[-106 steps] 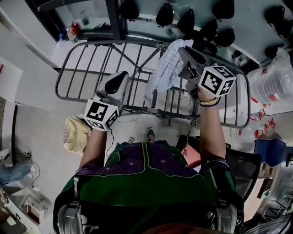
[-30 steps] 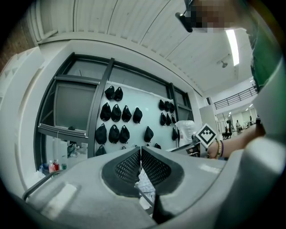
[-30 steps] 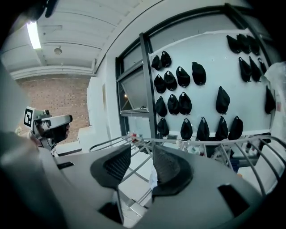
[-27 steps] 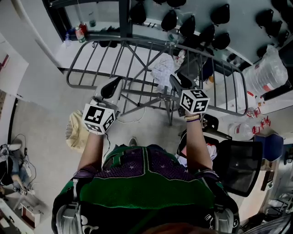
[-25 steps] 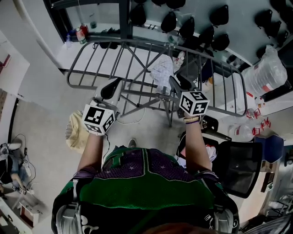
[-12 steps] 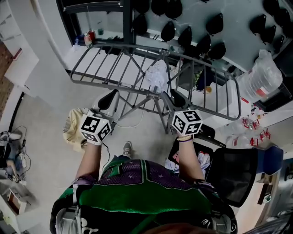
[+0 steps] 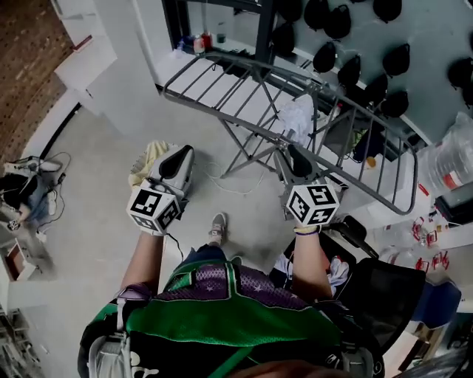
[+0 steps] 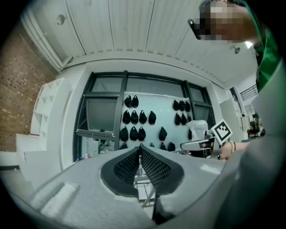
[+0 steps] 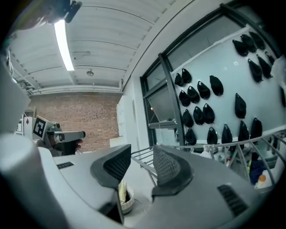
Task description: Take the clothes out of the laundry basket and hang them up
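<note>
Head view is showing a person in a green and purple top (image 7: 229, 295) standing and holding both grippers out level. The left gripper (image 7: 177, 159) is partly covering the round pale laundry basket (image 7: 145, 162), which is sitting on the pale floor (image 7: 96, 236) at the left with yellowish cloth in it. The right gripper (image 7: 297, 159) is hanging by the near edge of the grey metal drying rack (image 7: 222, 81). A white garment (image 7: 298, 118) is draped over the rack's rails just beyond that gripper. A black chair (image 7: 384, 284) is standing at the near right, and black teardrop-shaped objects (image 7: 336, 22) are hanging in rows on the far wall.

Left gripper view is showing the left gripper (image 8: 140, 152) with its tongs pressed together and nothing between them. Right gripper view is showing the right gripper (image 9: 142, 156) with its tongs spread and gripping nothing. The laundry basket (image 9: 127, 201) is showing low in the gap, on the floor beyond.
</note>
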`<state>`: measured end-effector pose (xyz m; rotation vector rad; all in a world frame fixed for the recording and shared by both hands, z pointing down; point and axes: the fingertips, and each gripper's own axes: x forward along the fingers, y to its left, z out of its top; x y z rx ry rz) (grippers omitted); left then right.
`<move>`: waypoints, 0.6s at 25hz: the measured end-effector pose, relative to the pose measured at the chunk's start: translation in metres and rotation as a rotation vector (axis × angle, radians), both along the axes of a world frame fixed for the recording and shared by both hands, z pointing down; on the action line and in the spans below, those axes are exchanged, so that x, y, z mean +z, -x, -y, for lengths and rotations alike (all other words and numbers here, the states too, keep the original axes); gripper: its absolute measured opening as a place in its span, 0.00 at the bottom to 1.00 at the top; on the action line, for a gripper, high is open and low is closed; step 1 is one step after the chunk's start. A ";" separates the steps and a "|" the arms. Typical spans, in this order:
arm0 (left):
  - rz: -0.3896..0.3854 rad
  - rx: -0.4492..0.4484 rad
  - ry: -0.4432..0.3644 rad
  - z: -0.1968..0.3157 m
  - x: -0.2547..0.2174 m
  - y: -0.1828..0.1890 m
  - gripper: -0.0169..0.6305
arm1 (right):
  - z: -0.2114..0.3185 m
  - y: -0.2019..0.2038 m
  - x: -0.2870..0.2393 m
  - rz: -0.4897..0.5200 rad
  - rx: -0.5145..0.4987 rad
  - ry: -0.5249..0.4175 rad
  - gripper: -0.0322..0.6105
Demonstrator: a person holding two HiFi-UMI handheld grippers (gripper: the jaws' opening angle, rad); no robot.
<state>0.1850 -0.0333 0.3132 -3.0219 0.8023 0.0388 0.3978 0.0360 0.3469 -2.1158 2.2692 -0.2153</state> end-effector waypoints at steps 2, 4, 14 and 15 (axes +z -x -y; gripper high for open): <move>0.010 -0.055 -0.007 -0.003 -0.003 0.028 0.06 | 0.006 0.020 -0.002 -0.010 -0.040 -0.001 0.27; 0.018 -0.116 -0.013 -0.003 -0.008 0.058 0.06 | 0.017 0.043 -0.006 -0.028 -0.085 -0.004 0.27; 0.028 -0.332 -0.032 0.014 -0.020 0.196 0.06 | 0.074 0.172 -0.029 -0.068 -0.268 -0.026 0.27; 0.027 -0.344 -0.031 0.017 -0.021 0.210 0.06 | 0.081 0.185 -0.031 -0.071 -0.278 -0.028 0.27</move>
